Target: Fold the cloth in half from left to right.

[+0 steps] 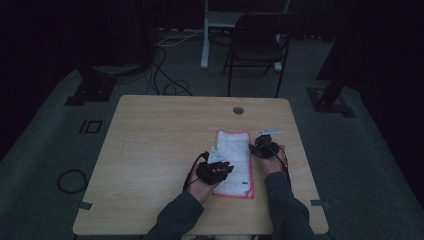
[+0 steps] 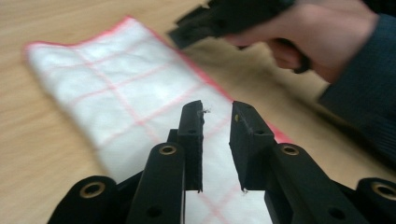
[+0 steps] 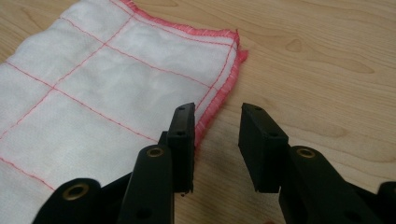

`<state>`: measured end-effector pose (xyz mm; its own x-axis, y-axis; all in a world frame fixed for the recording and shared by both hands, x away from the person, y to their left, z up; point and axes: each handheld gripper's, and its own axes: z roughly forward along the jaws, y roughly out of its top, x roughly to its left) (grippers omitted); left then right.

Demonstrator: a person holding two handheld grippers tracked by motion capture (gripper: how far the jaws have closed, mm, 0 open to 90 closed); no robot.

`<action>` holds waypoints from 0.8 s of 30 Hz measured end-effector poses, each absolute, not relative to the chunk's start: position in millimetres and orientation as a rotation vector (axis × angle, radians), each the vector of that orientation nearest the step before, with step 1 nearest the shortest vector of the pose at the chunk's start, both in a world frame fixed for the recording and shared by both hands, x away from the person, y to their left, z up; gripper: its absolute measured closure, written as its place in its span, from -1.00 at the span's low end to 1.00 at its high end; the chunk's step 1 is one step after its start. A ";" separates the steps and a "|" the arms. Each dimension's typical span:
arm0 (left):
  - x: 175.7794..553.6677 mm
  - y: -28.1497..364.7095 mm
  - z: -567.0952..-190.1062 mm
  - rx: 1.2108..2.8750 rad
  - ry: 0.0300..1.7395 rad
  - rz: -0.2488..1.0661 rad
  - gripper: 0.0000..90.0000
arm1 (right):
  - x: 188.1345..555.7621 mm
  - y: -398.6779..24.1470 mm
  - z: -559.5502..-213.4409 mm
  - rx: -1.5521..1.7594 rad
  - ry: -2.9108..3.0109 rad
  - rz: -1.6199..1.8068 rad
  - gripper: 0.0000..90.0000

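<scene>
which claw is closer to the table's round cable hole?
Right. The right claw sits at the cloth's right edge, just below and right of the hole. The left claw is lower, at the cloth's left edge.

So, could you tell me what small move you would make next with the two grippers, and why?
Probably lift both grippers clear of the cloth. It lies folded into a neat strip flat on the table. The left gripper hangs over it and the right gripper stands at its red edge, both with jaws apart and nothing between them, so the fold looks finished.
</scene>
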<state>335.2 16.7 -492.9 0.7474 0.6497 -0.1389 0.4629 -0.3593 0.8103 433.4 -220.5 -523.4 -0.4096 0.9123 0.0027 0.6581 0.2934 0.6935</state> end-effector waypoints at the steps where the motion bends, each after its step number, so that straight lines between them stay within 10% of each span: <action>1: 338.9 20.0 -493.7 2.015 0.851 0.265 0.65 | 433.4 -220.5 -523.4 1.408 2.173 0.878 0.48; 24: 397.4 43.8 -510.2 1.963 0.996 0.365 0.44 | 431.8 -218.2 -527.2 1.405 2.173 0.900 0.44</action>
